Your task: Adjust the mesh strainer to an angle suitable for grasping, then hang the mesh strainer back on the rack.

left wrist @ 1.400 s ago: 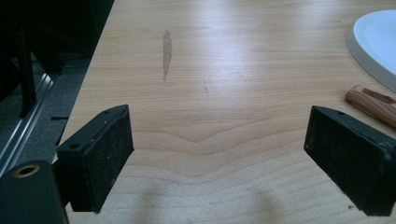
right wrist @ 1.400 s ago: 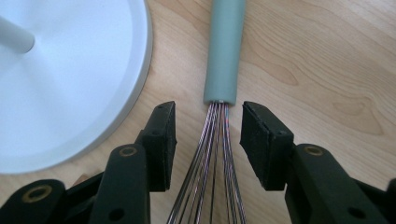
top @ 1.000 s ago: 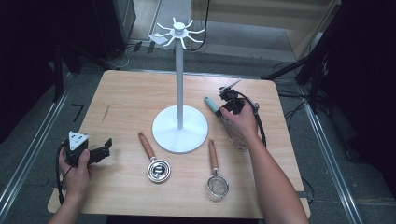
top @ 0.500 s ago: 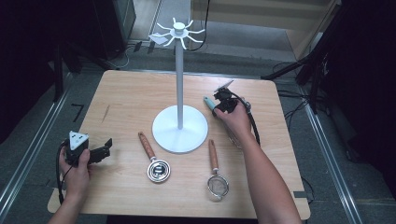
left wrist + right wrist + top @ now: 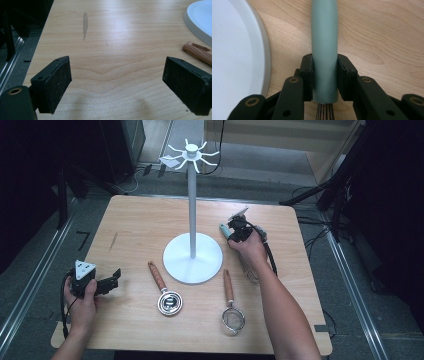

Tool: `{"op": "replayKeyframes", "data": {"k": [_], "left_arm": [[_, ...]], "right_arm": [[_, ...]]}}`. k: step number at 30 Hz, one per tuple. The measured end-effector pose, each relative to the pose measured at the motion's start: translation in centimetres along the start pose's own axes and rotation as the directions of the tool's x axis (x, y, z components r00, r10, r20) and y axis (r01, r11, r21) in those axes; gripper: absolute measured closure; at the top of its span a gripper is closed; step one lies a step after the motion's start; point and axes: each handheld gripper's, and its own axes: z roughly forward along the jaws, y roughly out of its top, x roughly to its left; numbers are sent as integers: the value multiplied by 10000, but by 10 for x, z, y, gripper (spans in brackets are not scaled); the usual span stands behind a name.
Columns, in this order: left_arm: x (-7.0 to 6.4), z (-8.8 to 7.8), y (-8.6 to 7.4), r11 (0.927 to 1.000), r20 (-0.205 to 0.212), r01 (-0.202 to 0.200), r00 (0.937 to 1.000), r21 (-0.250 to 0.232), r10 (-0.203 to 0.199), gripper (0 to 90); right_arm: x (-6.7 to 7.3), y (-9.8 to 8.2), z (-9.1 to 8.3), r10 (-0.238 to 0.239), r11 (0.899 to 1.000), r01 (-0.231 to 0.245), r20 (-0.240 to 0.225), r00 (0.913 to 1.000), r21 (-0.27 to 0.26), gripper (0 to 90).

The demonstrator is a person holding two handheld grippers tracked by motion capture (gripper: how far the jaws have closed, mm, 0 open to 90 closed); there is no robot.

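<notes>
One wooden surface (image 5: 140,225), rounded corners. One white stand (image 5: 192,255): round base, upright pole, ring of hooks at the top. Three utensils. First, one whisk (image 5: 224,229) with a grey-green handle, lying flat on the surface just right of the stand's base; its long axis runs from the handle end, which points away from the person and slightly left, back to the wires, which lie toward the person under the right hand (image 5: 250,247). Second, one wooden-handled strainer (image 5: 231,307) in front of the base, handle pointing away, mesh bowl nearest the person. Third, one wooden-handled round tool (image 5: 165,292) left of it, handle pointing away and left. Two claws. Right claw (image 5: 325,75): jaws have just been closing, both pads now against the sides of the whisk handle near the wire end, handle running straight out between them. Left claw (image 5: 117,85): jaws wide apart, nothing between them, held low over bare wood at the left front of the surface, well apart from the whisk.
</notes>
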Motion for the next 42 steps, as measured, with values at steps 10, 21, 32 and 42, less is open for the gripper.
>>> {"op": "replayKeyframes", "data": {"k": [10,21,32,42], "left_arm": [[0,1,1,9999,-87,1,10000,124,0,91],[0,1,0,9999,-108,54,9999,97,-53,91],[0,1,0,10000,-106,58,9999,77,-57,91],[-1,1,1,9999,-117,10,9999,168,-8,92]], "right_arm": [[-10,-24,-31,42,9870,-131,-557,9984,-1603,712],[-9,-51,-70,-273,9383,-116,-1078,9938,-3455,713],[2,-72,-105,-723,8522,-41,-1255,9894,-5231,713],[9,-83,-129,-935,7722,-254,-1530,9838,-6349,713]]}}
